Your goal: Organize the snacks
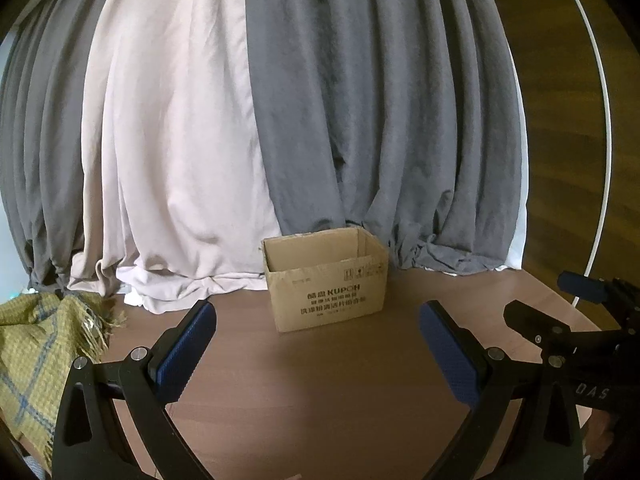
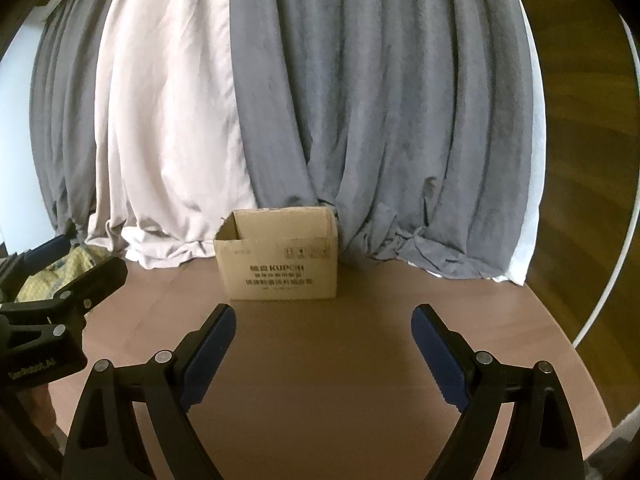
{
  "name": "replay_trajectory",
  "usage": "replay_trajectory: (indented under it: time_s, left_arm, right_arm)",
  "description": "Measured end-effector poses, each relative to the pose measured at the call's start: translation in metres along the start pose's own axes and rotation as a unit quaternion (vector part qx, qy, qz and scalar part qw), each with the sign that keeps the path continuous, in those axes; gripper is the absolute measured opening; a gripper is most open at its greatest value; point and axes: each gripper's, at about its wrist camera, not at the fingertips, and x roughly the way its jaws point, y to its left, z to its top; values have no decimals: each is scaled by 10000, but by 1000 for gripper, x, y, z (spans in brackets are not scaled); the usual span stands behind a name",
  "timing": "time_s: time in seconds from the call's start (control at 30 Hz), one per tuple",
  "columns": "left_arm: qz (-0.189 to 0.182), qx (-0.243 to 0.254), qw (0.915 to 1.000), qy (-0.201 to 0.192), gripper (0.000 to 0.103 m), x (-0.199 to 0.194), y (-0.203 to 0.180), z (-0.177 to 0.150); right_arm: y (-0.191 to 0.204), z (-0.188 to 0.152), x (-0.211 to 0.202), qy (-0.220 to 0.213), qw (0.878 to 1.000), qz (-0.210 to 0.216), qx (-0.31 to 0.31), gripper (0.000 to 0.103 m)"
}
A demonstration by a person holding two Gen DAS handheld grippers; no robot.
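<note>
Both jaws wide, empty | one cardboard box | two grippers

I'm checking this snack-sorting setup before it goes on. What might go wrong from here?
No snacks show in either view, so the open left gripper and right gripper may have nothing to pick.

The cardboard box stands right against the grey curtain; a reach into it may snag the folds.

The fringed yellow blanket lies on the table near the left gripper and may catch.

Matt cardboard box on smooth wooden table; cloth curtains.
</note>
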Motion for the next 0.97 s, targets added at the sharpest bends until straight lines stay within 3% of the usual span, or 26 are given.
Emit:
replay_trajectory:
  time_s: [0.97]
  left_arm:
    - [125,-142,9997,141,103,1,-10,-7]
  right_arm:
    - [-7,-9,2,126,9998,139,-94,90]
